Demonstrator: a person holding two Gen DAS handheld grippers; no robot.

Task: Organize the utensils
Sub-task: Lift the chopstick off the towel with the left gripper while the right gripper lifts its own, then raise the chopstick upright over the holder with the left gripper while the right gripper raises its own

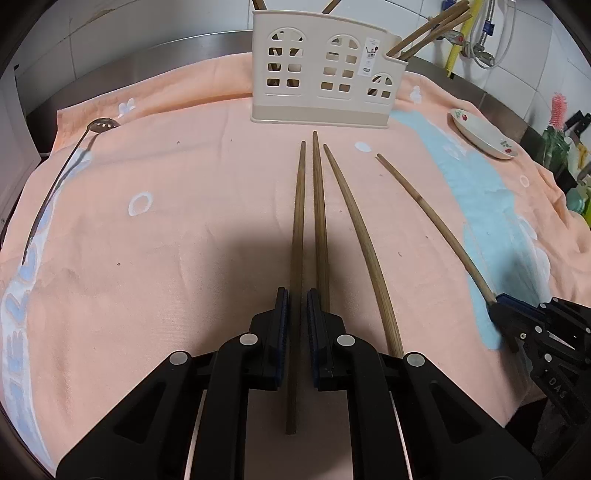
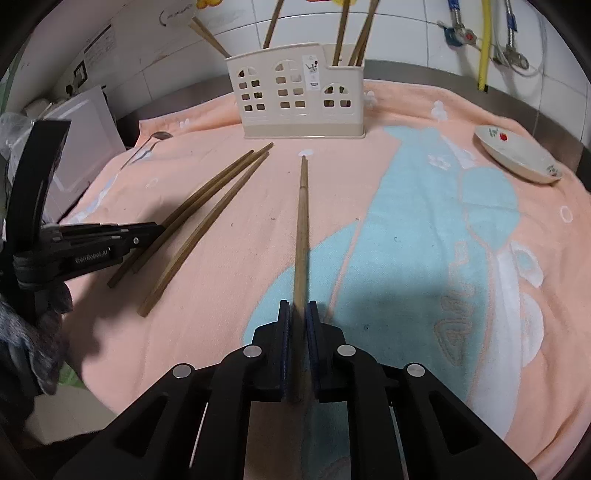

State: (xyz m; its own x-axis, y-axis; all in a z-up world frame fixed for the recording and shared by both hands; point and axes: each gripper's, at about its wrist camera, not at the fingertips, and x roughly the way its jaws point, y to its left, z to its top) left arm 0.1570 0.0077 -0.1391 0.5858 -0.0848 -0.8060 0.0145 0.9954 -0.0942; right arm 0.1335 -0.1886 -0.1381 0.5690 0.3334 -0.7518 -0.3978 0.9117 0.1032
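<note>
Left wrist view. We see the left gripper (image 1: 297, 295) with its jaws drawn in around one wooden chopstick (image 1: 297, 236), which runs between the blue pads toward the cream utensil holder (image 1: 325, 77) at the far edge of the peach towel (image 1: 166, 221); whether the pads actually touch the wood we cannot make out, but the jaws stand almost fully closed. Two further chopsticks (image 1: 332, 206) lie on the towel just to its right. At the right edge, the right gripper (image 1: 496, 301) is clamped on the near end of a fourth chopstick (image 1: 432, 218). A slotted metal ladle (image 1: 59, 173) rests along the towel's left side; a floral dish (image 1: 484, 134) sits at the far right. More chopsticks (image 1: 428, 33) stand in the holder's right compartment.

Right wrist view. We see the right gripper (image 2: 298, 306) closed on its chopstick (image 2: 302, 229), the stick pinched between the pads and pointing at the utensil holder (image 2: 295, 96). To the left, the left gripper (image 2: 157, 230) meets the group of three chopsticks (image 2: 207, 206) lying on the towel (image 2: 388, 184). The dish (image 2: 517, 158) sits at far right.
</note>
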